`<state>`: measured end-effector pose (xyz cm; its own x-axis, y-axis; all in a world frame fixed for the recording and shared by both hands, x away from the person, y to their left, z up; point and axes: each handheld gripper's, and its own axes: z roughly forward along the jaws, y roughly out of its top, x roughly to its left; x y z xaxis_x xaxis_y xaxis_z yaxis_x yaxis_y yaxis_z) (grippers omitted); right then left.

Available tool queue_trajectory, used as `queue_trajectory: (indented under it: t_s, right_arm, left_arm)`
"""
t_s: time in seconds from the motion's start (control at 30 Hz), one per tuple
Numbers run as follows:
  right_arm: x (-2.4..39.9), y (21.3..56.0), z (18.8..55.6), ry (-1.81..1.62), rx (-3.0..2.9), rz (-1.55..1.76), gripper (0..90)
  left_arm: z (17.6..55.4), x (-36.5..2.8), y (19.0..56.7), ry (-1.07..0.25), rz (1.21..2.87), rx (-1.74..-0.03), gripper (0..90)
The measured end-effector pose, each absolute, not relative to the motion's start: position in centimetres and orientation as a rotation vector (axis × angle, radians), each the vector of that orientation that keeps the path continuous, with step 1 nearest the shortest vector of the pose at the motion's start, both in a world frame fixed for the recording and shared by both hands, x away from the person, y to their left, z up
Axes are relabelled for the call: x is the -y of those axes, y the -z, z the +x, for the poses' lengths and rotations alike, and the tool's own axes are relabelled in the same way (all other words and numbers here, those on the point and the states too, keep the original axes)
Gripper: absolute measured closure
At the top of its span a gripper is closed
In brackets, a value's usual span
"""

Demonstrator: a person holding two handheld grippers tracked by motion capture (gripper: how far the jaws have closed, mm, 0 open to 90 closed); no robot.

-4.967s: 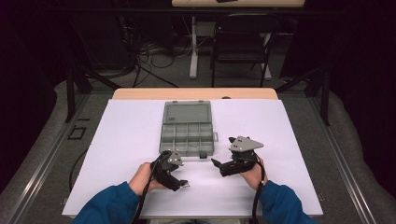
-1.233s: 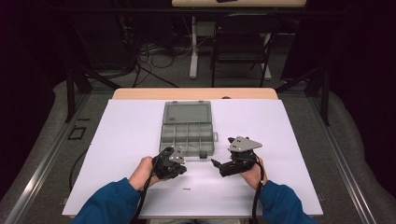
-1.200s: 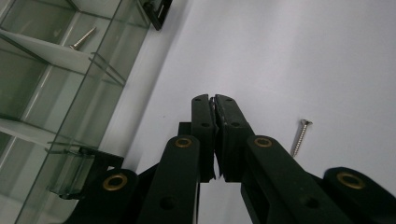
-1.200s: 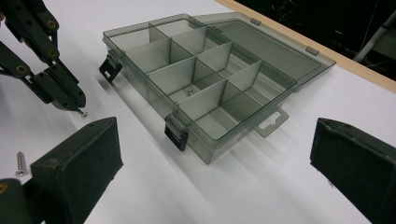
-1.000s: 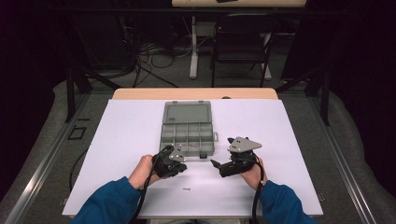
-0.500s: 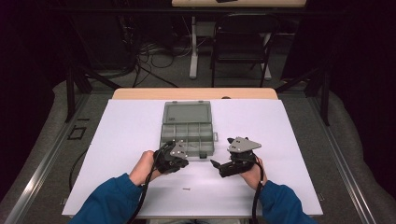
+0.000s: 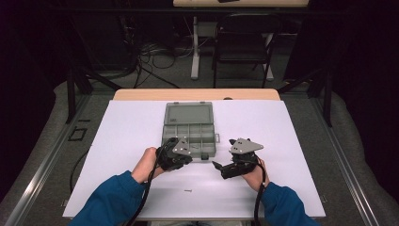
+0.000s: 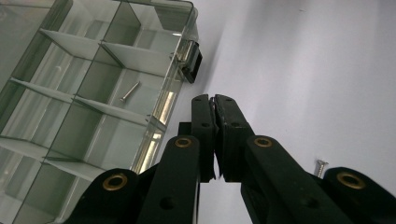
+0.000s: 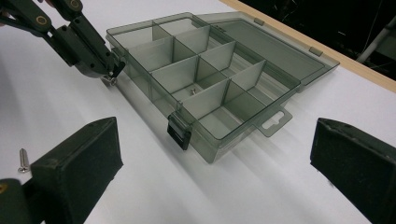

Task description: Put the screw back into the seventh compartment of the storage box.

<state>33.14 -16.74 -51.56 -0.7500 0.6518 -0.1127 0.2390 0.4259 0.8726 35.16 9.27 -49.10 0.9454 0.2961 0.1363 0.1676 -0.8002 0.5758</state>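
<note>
On the white surface (image 7: 141, 127) in front of me sits a smoky clear compartment box (image 7: 189, 128), its lid folded open toward the far edge. My left tongs (image 7: 192, 159) hang at the box's near edge, beside the black latch (image 8: 191, 61), with the jaws pressed together. In the right gripper view a small silvery thing, most likely a screw, sits pinched at their tips (image 9: 110, 80), just beside the corner of the box; it is too small for me to call with certainty. In the left gripper view the two black fingers (image 8: 203, 135) meet along their length with only a thin seam between them.

My right tongs (image 7: 215, 165) rest to the right of the left ones, near the box's front right corner and apart from it. Their jaws stand wide, with nothing between the pads (image 9: 79, 158), and the box lies in the gap ahead of them.

One screw (image 8: 130, 91) lies in a compartment of the box, in the row next to the latch. Another loose screw (image 7: 188, 190) lies on the bare surface nearer to me, between my two blue sleeves (image 7: 110, 202), well apart from the box.
</note>
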Motion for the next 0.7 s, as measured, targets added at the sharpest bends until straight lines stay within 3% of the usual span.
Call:
queue_trajectory:
  t_s: [0.7]
  right_arm:
    - [16.8,51.7,33.3,-1.265,-2.246,0.758,1.0]
  left_arm:
    - [36.5,-8.9,47.9,-0.351,2.487,-0.320,86.9]
